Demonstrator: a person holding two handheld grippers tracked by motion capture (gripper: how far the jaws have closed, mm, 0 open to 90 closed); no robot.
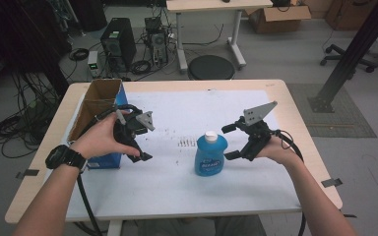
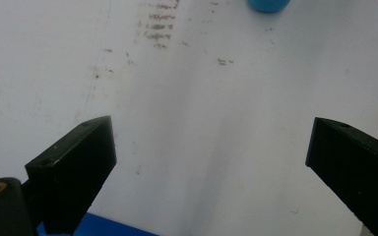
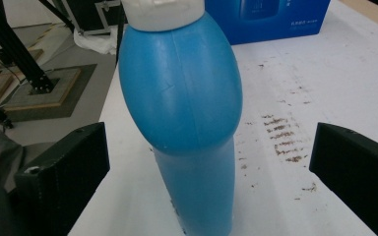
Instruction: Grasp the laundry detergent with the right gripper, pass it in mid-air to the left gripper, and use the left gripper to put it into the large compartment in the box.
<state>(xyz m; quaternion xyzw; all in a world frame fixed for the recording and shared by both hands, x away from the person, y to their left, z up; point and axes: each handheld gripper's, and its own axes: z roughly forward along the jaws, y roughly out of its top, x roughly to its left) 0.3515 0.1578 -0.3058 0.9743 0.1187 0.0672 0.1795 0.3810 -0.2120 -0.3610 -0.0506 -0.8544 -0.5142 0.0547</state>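
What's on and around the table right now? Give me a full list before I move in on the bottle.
detergent bottle: one, blue with white cap, upright mid-table, between the right gripper's open fingers but untouched
cardboard box: one, brown inside with blue sides, open top, table's left edge
table sheet: one, white with brown smudges, covering the table
table: one, light wood
round stool: one, black, floor beyond the table
computer tower: one, black, floor at far left
far cardboard box: one, brown, floor at top right
wristwatch: one, black, left wrist
left gripper: black, open, over bare sheet beside the box
right gripper: black, open, at the bottle
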